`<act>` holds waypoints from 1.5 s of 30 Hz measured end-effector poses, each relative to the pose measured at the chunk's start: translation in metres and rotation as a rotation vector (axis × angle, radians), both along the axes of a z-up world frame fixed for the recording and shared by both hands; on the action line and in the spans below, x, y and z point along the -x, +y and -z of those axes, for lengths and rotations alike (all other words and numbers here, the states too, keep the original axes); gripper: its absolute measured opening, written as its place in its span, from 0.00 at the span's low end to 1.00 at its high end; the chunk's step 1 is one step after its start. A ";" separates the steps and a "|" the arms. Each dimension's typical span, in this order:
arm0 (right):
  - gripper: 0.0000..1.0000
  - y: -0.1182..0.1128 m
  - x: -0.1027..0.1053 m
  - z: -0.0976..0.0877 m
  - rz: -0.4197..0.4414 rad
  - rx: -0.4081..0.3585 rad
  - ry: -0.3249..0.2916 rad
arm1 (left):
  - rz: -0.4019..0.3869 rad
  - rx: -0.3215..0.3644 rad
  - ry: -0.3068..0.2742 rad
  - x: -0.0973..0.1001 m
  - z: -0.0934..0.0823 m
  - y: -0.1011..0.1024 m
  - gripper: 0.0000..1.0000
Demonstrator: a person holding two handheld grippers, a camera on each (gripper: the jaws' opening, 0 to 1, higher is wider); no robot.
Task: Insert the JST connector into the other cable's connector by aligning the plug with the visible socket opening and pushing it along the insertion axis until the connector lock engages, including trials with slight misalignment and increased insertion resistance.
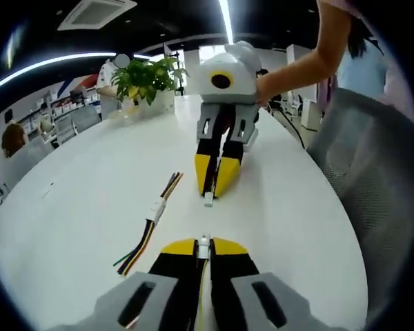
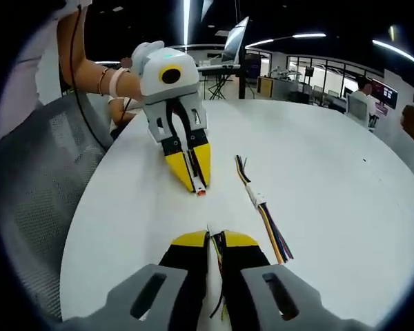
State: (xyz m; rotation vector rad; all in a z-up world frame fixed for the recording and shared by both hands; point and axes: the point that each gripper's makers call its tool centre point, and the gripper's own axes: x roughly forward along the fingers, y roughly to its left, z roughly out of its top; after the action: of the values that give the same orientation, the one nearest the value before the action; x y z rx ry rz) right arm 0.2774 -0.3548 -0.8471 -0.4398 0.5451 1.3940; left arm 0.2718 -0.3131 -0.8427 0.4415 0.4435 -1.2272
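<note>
My left gripper (image 1: 203, 245) is shut on a small white connector (image 1: 204, 241), whose wires run back between the yellow jaw tips. Facing it across a short gap of table, the right gripper (image 1: 209, 195) is tilted down and holds a second white connector (image 1: 208, 201) at its tip. In the right gripper view, my right gripper (image 2: 214, 238) is shut with thin coloured wires (image 2: 219, 258) between its jaws. Ahead, the left gripper (image 2: 199, 186) pinches its connector (image 2: 201, 192), which shows a reddish end. The two connectors are apart and point roughly at each other.
A spare mated cable pair (image 1: 155, 209) (image 2: 259, 201) with multicoloured wires lies on the white round table (image 1: 90, 179). A potted plant (image 1: 146, 77) stands at the far end. A grey mesh chair (image 1: 372, 158) (image 2: 34, 186) sits by the table edge. A person's arm (image 1: 310, 58) holds the right gripper.
</note>
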 end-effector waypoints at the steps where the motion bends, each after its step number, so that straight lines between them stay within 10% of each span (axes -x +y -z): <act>1: 0.02 0.001 0.000 -0.002 0.002 -0.003 0.003 | 0.005 -0.005 0.000 0.000 0.000 0.000 0.00; 45: 0.03 0.020 -0.007 -0.040 0.034 -0.070 -0.043 | 0.040 0.005 -0.041 -0.008 -0.043 -0.010 0.00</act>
State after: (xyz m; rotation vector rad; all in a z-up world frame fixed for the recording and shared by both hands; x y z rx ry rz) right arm 0.2849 -0.3352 -0.8069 -0.4009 0.4657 1.3636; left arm 0.2793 -0.3236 -0.8002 0.4725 0.3978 -1.2558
